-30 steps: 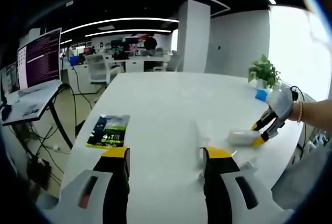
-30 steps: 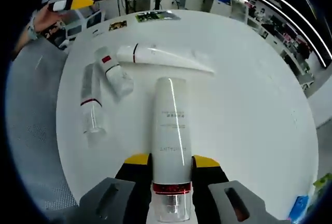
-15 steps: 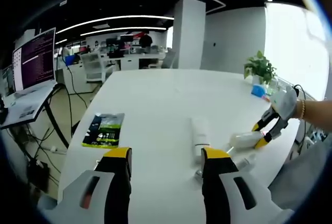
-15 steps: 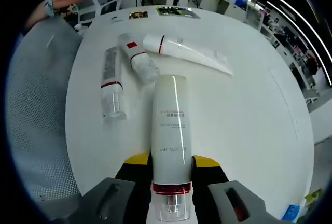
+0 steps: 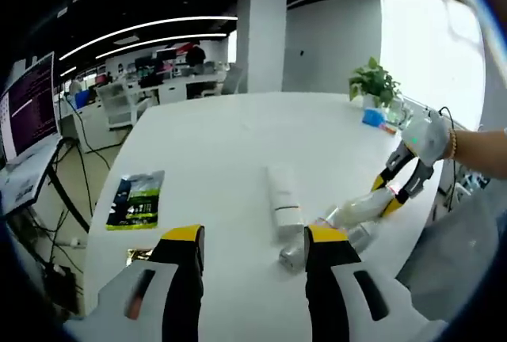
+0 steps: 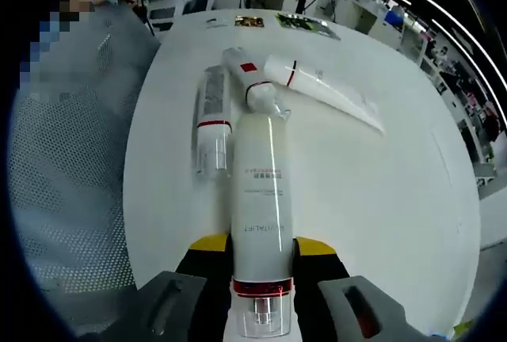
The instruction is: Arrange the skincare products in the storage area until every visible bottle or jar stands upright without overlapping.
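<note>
White tabletop (image 6: 380,199) in an open office carries the skincare products, all lying flat near the edge by the person. The right gripper (image 6: 259,248) is clamped on a white bottle (image 6: 261,199) near its red-banded cap end, and holds it above the table. The bottle's long axis runs straight forward along the jaws, base pointing away, clear cap back at the camera. Beyond its base lie a clear-capped bottle (image 6: 211,124), a short bottle (image 6: 253,81) and a tube (image 6: 325,96), close together, the short bottle and tube touching or overlapping.

The left gripper (image 5: 253,251) hangs over the table with its jaws spread and nothing between them, just beside a lying bottle (image 5: 283,197); a green packet (image 5: 137,198) lies off to its left.

To stand the held bottle well, the wrist probably has to roll until the axis is vertical, base down, over bare table well apart from the lying three, and the grip should ease off only once the base sits flat. A grip so near the cap may let the base swing.
</note>
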### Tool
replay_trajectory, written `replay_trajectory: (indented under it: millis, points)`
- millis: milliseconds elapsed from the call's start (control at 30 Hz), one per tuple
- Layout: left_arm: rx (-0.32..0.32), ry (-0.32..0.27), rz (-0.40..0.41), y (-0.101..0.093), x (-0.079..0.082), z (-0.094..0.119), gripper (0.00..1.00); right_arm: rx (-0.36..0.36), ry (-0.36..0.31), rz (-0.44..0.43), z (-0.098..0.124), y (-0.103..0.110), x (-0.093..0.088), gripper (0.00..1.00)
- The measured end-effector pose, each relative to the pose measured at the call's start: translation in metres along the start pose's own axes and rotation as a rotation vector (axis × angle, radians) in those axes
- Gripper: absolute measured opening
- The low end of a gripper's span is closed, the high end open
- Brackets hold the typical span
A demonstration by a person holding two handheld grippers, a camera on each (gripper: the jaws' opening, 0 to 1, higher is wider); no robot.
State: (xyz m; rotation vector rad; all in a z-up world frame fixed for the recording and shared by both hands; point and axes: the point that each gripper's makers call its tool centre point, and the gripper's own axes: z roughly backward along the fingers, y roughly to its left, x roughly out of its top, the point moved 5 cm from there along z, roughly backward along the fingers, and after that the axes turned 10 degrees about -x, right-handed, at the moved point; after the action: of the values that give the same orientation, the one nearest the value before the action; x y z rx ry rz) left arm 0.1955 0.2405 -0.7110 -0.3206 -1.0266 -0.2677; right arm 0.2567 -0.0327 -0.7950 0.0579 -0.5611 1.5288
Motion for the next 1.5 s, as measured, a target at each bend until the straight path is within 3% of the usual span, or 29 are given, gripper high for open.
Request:
replay_trajectory:
  millis: [467, 733, 1233, 1400, 1500]
  points:
    - [-0.111, 0.064, -0.032, -0.017, -0.008, -0.01, 0.42, 0.039, -0.022, 0.075, -0.003, 0.017, 0.02, 0.25]
    - [-0.181, 0.151, -0.129, -0.034, -0.018, -0.017, 0.4, 0.06, -0.04, 0.109, -0.007, 0.025, 0.034, 0.25]
    - [-0.266, 0.256, -0.213, -0.048, -0.033, -0.024, 0.37, 0.087, -0.072, 0.169, -0.018, 0.029, 0.06, 0.25]
    - [-0.335, 0.288, -0.22, -0.056, -0.034, -0.031, 0.3, 0.104, -0.077, 0.19, -0.02, 0.029, 0.063, 0.25]
    - [-0.373, 0.327, -0.236, -0.064, -0.035, -0.037, 0.32, 0.112, -0.074, 0.201, -0.02, 0.029, 0.064, 0.25]
